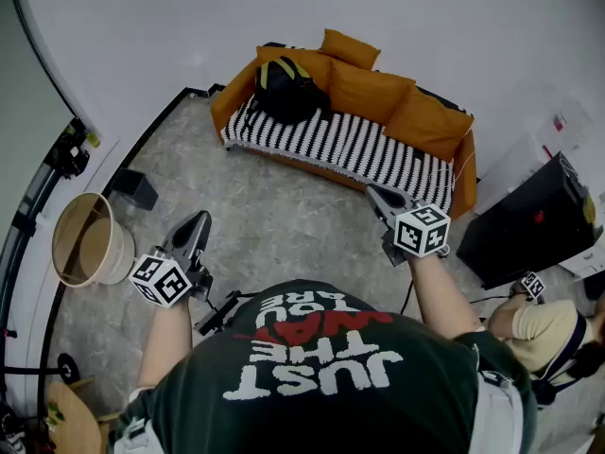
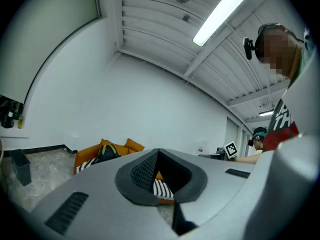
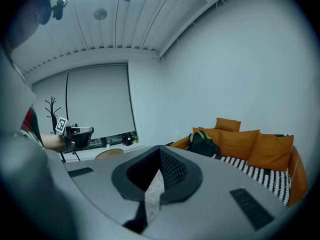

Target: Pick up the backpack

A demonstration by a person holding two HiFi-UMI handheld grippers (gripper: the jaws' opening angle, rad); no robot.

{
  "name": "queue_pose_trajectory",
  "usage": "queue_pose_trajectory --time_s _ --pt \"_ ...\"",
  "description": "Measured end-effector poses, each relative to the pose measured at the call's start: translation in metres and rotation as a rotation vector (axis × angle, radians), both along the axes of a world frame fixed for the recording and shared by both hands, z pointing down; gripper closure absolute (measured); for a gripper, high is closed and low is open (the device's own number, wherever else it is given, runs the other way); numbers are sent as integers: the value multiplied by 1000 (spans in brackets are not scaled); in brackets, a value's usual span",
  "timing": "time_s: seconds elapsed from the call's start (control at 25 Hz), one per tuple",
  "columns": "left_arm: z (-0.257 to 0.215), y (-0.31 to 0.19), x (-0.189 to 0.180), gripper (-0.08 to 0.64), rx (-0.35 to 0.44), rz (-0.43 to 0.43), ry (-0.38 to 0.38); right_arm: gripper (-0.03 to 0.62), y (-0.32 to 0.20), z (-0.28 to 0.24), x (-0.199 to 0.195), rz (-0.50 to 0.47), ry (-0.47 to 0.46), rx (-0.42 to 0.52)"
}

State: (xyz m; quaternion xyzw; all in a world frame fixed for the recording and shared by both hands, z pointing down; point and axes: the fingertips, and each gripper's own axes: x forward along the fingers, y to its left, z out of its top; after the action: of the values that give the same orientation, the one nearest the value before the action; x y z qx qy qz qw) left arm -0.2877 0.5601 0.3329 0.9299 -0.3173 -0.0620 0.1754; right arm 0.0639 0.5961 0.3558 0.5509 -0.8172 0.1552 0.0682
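Observation:
A black backpack (image 1: 284, 88) with yellow straps sits upright on the left end of an orange sofa (image 1: 359, 145) that has a black-and-white striped seat. It also shows far off in the left gripper view as the backpack (image 2: 106, 153) and in the right gripper view as the backpack (image 3: 202, 143). Both grippers hang in the air over the floor, well short of the sofa. My left gripper (image 1: 199, 218) (image 2: 159, 151) has its jaws together with nothing in them. My right gripper (image 1: 371, 190) (image 3: 160, 148) is shut and empty, tilted slightly down toward the sofa's right half.
A round wooden tub (image 1: 85, 239) and a small black box (image 1: 137, 187) stand at the left wall. A black cabinet (image 1: 534, 220) stands right of the sofa, with another person (image 1: 548, 334) beside it. Grey stone floor lies between me and the sofa.

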Motion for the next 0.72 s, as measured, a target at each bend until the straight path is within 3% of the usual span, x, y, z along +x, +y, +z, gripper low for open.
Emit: queue_pose_trajectory --time_s 0.48,0.72 --pt "-1 -12 17 551 15 17 -7 565 -17 -5 9 -11 3 18" --pt "-7 -17 38 551 19 9 -20 563 -19 -7 31 -18 -54 31"
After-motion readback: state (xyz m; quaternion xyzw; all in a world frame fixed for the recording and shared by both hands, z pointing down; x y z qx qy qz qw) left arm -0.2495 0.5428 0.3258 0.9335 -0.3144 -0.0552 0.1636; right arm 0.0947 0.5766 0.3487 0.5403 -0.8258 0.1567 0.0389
